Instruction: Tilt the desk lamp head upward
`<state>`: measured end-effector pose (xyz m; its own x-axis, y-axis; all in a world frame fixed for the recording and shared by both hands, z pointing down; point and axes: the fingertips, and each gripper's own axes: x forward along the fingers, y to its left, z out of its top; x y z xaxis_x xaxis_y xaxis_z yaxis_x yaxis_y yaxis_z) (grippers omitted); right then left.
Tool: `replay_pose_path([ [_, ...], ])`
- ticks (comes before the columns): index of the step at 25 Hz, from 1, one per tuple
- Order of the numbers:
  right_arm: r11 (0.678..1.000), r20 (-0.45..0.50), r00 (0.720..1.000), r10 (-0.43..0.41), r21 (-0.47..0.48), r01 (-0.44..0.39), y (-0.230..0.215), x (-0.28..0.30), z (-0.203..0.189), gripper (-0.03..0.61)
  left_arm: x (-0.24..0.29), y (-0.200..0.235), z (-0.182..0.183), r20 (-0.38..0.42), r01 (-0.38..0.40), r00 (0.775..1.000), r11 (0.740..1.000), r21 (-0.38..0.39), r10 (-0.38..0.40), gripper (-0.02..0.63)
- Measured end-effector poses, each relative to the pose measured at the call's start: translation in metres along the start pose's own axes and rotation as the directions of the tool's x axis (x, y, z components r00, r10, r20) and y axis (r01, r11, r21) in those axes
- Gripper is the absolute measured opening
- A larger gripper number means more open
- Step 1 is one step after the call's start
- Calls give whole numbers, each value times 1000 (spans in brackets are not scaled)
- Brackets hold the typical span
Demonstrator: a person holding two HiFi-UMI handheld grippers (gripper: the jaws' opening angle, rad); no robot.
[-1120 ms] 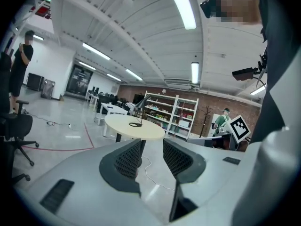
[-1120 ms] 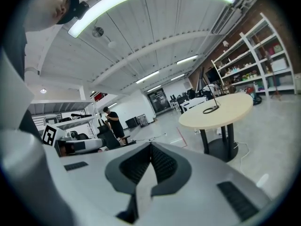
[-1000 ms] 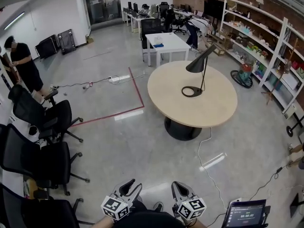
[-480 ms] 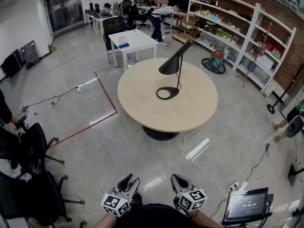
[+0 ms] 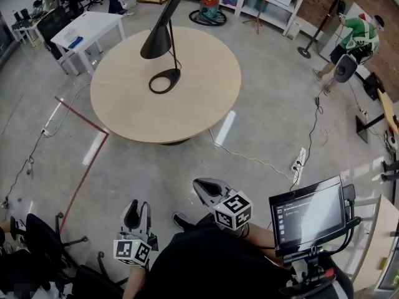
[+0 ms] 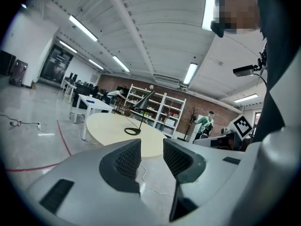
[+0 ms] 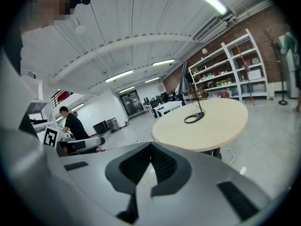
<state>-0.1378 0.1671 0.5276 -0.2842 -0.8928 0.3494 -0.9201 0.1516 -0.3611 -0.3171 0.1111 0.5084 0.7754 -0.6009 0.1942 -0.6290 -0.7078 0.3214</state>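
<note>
standing on round pale table (image 5: 206, 86), black cone-shaded lamp (image 5: 156, 39)

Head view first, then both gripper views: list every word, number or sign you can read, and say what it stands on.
No text can be read in any view.
Screen on its stand: lines of print, too small to read.
Left marker cube, on the left gripper: black-and-white squares, no letters.
Right marker cube, on the right gripper: the same.
</note>
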Motion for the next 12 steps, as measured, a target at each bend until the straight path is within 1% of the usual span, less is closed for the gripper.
replay_pose_path([
  [5,999,-13,999,-48,24,49,-10,16,4,3,27,18,5,-26,43,999,999,-8,-43,155],
  [9,995,-21,997,-78,55,79,-31,29,11,3,57,19,3,-49,83,995,996,-17,-84,155],
  [12,994,-23,997,-72,79,73,-53,49,20,3,84,21,13,-55,84,995,996,0,-84,155],
])
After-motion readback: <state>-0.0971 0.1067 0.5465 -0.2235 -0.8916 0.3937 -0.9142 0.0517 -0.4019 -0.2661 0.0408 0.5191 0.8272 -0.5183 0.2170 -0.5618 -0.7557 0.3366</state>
